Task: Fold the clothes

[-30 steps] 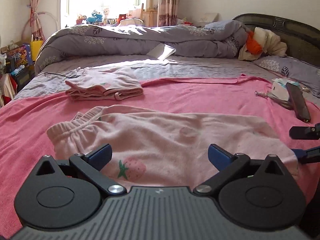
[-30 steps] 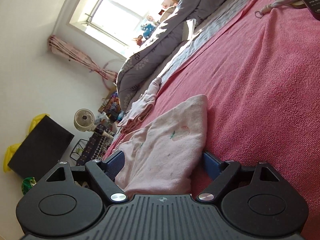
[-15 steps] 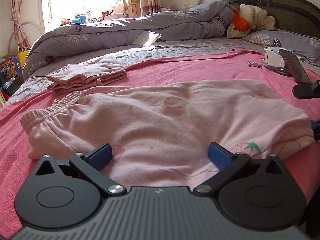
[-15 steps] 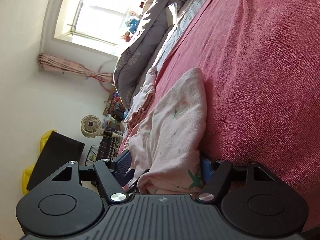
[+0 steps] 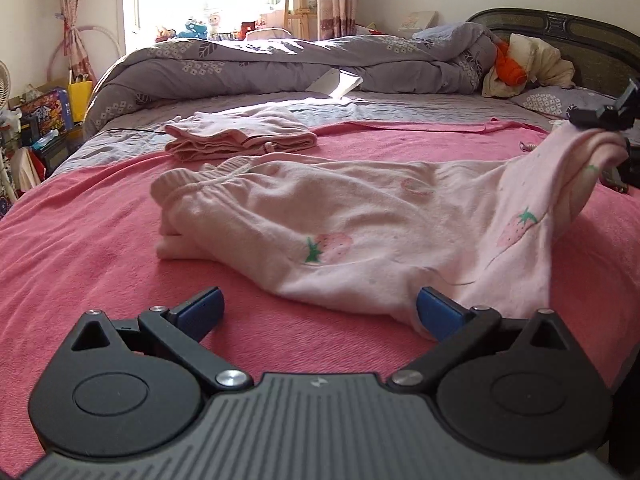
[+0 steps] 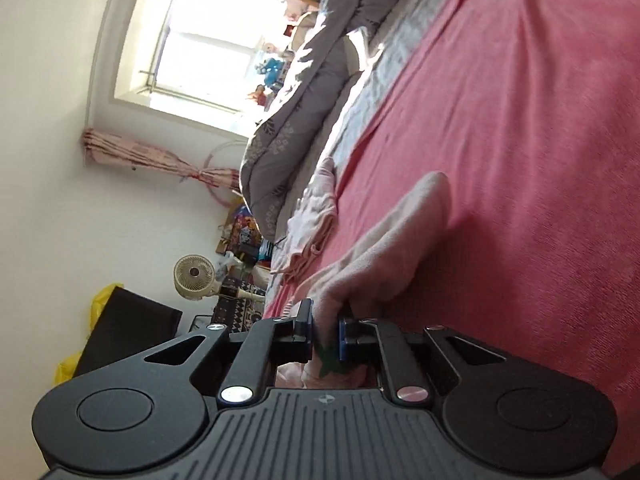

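Pale pink strawberry-print trousers (image 5: 340, 232) lie on the pink blanket (image 5: 80, 248), waistband to the left. My left gripper (image 5: 318, 308) is open, just in front of their near hem, its right finger touching the cloth. My right gripper (image 6: 325, 338) is shut on the trousers' leg end (image 6: 384, 256); it also shows in the left wrist view (image 5: 608, 118) at the far right, holding that end lifted off the bed. A folded pink garment (image 5: 240, 136) lies behind, also seen in the right wrist view (image 6: 312, 220).
A grey quilt (image 5: 280, 68) is bunched along the back of the bed, with pillows and an orange item (image 5: 510, 64) by the headboard. Boxes and clutter (image 5: 40, 112) stand left of the bed. A fan (image 6: 194, 272) stands on the floor.
My right gripper has shut on the trousers' leg end and lifted it. My left gripper has drawn back off the cloth toward the near hem.
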Demonstrator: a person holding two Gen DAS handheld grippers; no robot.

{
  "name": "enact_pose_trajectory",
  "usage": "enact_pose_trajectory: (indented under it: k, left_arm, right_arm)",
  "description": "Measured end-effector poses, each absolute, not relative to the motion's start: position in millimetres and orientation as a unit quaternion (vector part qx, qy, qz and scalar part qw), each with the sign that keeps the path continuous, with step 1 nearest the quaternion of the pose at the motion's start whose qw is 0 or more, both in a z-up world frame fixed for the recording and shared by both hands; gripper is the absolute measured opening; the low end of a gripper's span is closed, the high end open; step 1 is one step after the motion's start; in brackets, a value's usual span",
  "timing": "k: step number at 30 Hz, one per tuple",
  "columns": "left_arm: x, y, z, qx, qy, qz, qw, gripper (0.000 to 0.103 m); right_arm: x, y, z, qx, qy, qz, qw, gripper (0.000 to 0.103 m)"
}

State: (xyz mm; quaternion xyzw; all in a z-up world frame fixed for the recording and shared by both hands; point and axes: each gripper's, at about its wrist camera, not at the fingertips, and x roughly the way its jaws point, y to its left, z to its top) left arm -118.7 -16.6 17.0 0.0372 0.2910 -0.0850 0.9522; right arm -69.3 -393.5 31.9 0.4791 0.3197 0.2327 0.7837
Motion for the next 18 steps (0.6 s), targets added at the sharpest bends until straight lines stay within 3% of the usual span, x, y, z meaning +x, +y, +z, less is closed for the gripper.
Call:
enact_pose_trajectory:
  k: [5,9,11,13,16,18]
  left_arm:
    - [-132.9,67.0,11.0,-0.01,0.288,0.048,0.956,0.103]
    - [-151.9,113.7,-1.4,-0.101,0.229,0.009,0.968,0.103]
    - [-151.6,109.4,-3.4,-0.081,0.227,0.01,0.971,0.103]
    - [-150.8,104.2,-5.3,-0.059,0.226,0.012,0.972,0.103]
    - [-149.8,100.0,-7.1,-0.04,0.223,0.012,0.974,0.103]
    - [-149.2,102.9,-7.0,-0.049,0.22,0.008,0.974,0.103]
  right_arm:
    - [-23.3,-294.2,95.5,0.368,0.33,0.295,0.817,0.013]
    - [11.6,-185.7,98.4,0.272,0.361,0.334,0.827,0.013]
    - [27.4,-132.6,90.1,0.223,0.384,0.347,0.826,0.014]
    - [34.0,-99.2,68.9,0.188,0.411,0.35,0.82,0.022]
    - [20.8,-114.7,70.7,0.197,0.387,0.367,0.823,0.032]
    - [11.9,-125.0,71.8,0.203,0.371,0.378,0.824,0.058]
